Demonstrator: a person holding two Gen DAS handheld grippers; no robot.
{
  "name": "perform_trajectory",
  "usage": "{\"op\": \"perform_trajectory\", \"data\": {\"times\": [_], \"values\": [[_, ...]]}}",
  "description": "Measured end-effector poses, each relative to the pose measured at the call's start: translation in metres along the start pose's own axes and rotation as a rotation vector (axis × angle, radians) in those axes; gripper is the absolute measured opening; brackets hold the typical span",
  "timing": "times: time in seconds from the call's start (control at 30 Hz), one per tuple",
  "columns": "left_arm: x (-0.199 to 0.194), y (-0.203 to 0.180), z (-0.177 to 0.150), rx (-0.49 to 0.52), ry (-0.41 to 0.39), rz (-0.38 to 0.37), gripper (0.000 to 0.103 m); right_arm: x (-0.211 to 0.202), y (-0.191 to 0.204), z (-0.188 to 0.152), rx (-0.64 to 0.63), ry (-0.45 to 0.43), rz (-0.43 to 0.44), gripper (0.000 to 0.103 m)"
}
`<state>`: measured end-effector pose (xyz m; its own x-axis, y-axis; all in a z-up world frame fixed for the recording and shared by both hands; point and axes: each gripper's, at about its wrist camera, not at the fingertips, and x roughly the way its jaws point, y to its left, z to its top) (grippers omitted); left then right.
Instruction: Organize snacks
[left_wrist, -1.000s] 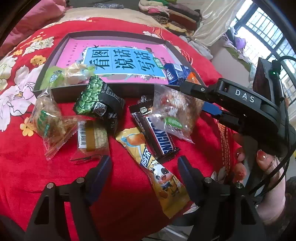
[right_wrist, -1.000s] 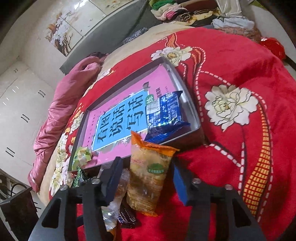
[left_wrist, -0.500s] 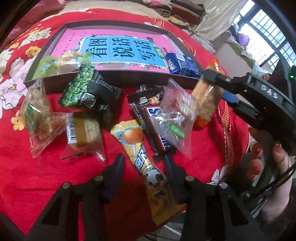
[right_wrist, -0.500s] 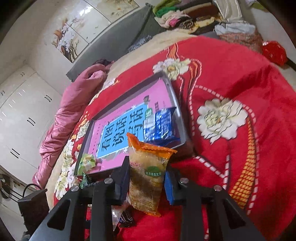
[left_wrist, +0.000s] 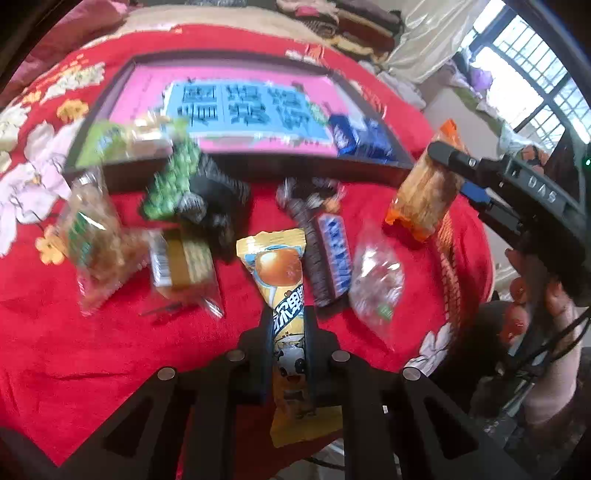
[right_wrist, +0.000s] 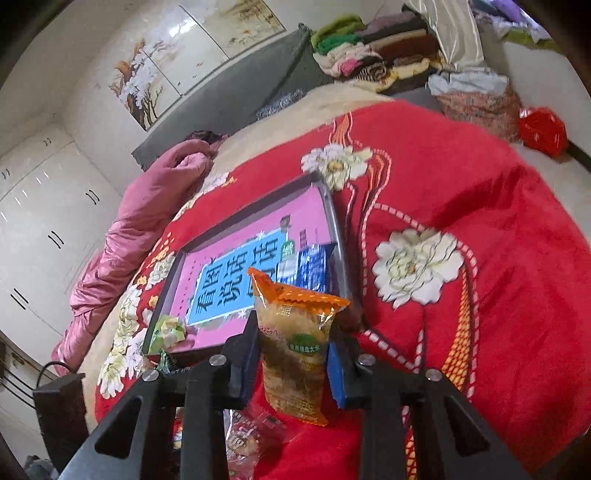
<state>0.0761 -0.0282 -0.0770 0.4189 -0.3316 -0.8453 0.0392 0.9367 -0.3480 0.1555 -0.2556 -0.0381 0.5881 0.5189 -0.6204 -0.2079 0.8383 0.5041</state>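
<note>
We see the red blanket (left_wrist: 55, 332) bearing the dark tray (left_wrist: 236, 166) with bare pink floor. Our right gripper (right_wrist: 291, 354), jaws narrowed, pinches the orange-topped snack (right_wrist: 295, 343) before the tray's near rim. Our left gripper (left_wrist: 288, 343) has just clamped the yellow snack (left_wrist: 284, 280) among loose packets.

The pink book cover (right_wrist: 255, 266) inside the tray (right_wrist: 341, 254) reads 看图说话写话 on its blue panel. Right of the tray, the right tool (left_wrist: 463, 173) bears "DAS".
</note>
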Motion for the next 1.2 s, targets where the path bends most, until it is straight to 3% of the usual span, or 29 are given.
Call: {"op": "perform_trajectory", "data": {"times": [0.4, 1.2], "values": [[-0.033, 0.002, 0.009, 0.041, -0.118, 0.040, 0.014, -0.014, 0.013, 0.002, -0.054, -0.030, 0.012, 0.032], [-0.059, 0.005, 0.013, 0.055, -0.191, 0.070, 0.014, -0.033, 0.051, 0.006, -0.100, -0.050, 0.025, 0.032]]}}
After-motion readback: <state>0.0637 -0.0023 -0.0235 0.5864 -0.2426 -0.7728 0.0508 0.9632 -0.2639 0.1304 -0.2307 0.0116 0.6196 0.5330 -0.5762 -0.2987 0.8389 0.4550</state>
